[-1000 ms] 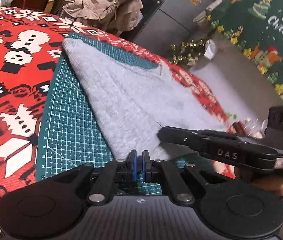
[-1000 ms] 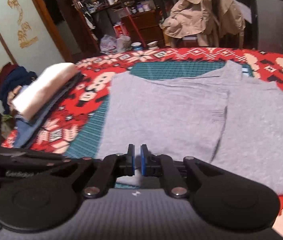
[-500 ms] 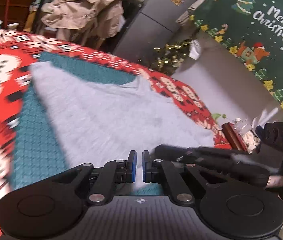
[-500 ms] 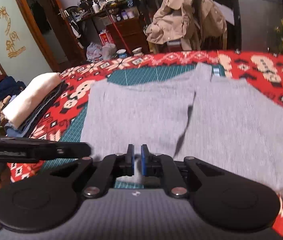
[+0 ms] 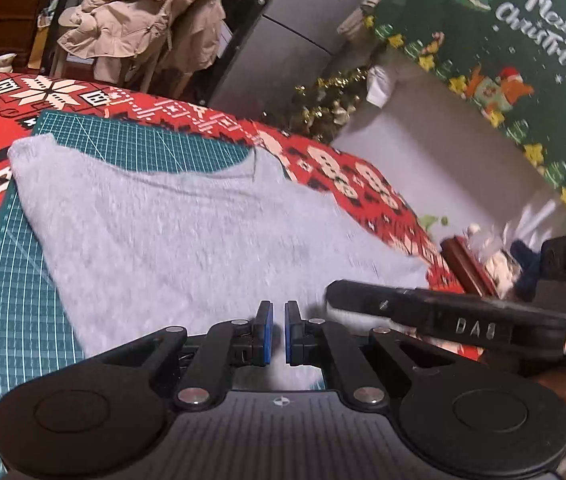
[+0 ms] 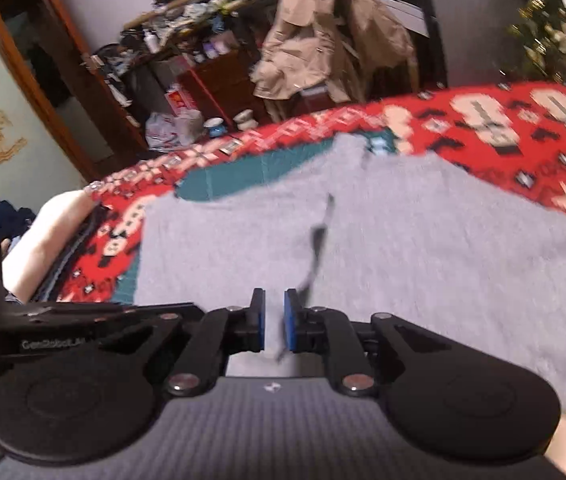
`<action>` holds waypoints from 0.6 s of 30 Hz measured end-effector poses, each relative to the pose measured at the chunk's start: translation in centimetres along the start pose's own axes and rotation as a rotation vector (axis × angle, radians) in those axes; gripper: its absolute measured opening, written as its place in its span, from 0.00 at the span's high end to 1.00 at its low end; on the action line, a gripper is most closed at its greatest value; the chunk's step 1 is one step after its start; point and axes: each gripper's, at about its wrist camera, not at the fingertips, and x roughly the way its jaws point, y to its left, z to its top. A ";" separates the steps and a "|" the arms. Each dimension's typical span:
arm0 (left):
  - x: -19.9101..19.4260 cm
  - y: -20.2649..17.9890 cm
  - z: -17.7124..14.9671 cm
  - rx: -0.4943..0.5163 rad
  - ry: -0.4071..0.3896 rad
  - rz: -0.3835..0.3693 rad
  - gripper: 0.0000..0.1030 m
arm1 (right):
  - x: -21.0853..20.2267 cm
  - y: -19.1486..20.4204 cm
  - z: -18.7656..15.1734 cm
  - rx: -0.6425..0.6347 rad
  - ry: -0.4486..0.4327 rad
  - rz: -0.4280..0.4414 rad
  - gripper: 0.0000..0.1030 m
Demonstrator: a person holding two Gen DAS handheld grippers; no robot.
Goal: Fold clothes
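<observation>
Since a second ago both tongs have travelled along the near side of the table, and the edge of the folded-over layer of the grey sweater [image 6: 423, 240] has come up off the layer beneath, with a dark shadow now under it. The jaws of the right gripper [image 6: 274, 326] have just been opening a little. The gap is still narrow, and that lifted fold edge runs straight down into it, so it holds the knit. The left gripper [image 5: 278, 332] sits just beside it, jaws almost together. Grey cloth shows in the slit and under the fingers, but I cannot tell whether it is pinched.

The sweater starts right at both sets of fingertips and spreads away from them, flat on the green cutting mat [image 5: 23, 280]. Bare mat shows along its left side and beyond its far edge, while its right part runs off the mat onto the red patterned tablecloth [image 5: 343, 176]. Left of the mat a stack of folded clothes [image 6: 43, 236] lies on the cloth, apart from the sweater. The rest of the tablecloth near the sweater is bare out to the table's rim. Past that rim a beige coat [image 5: 143, 28] hangs over a chair.
</observation>
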 end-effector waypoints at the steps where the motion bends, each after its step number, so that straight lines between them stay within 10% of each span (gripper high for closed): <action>1: 0.3 0.1 0.2 -0.010 0.003 0.007 0.96 | 0.5 0.2 0.2 -0.008 0.005 0.006 0.88; 18: 3.6 0.1 3.1 -0.038 -0.037 -0.001 0.96 | 2.0 -1.8 2.3 0.054 -0.040 0.007 0.89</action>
